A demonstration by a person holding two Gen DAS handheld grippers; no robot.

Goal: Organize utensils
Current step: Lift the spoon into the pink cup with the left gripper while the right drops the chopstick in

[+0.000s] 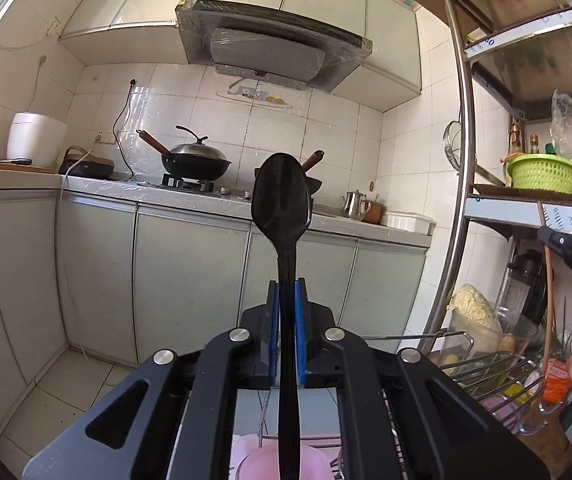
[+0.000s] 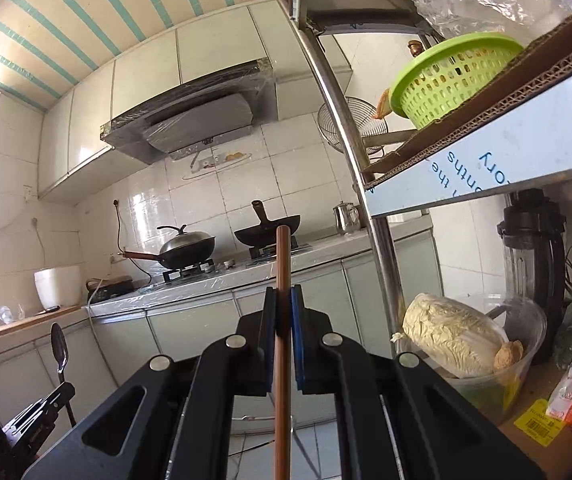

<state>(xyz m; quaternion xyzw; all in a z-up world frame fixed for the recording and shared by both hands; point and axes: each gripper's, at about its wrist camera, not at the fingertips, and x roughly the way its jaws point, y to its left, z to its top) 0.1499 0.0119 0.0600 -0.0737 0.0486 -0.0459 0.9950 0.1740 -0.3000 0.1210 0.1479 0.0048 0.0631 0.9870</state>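
The glossy black plastic spoon point(image 1: 283, 216) stands upright, bowl at twelve o'clock, its handle pinched between the blue-padded fingers of the left gripper point(image 1: 287, 292), its lower end cut off by the frame. The slim brown wooden chopstick point(image 2: 282, 320) is likewise clamped upright in the right gripper point(image 2: 284, 300), its bottom end out of view. Beyond, the lidded black wok point(image 1: 195, 160) sits on the stove at eleven o'clock, and the spoon hides most of a second pan.

Two hand-held grippers: the left gripper point(image 1: 287, 292) holds one black spoon point(image 1: 281, 196), and the right gripper point(image 2: 284, 300) holds one brown chopstick point(image 2: 282, 264). Ahead of both sit two woks, one lidded wok point(image 1: 197, 160) and one open wok point(image 2: 266, 234), and one metal kettle point(image 2: 345, 216). Right of the grippers sit one green basket point(image 2: 450, 80) and one cabbage point(image 2: 450, 334).
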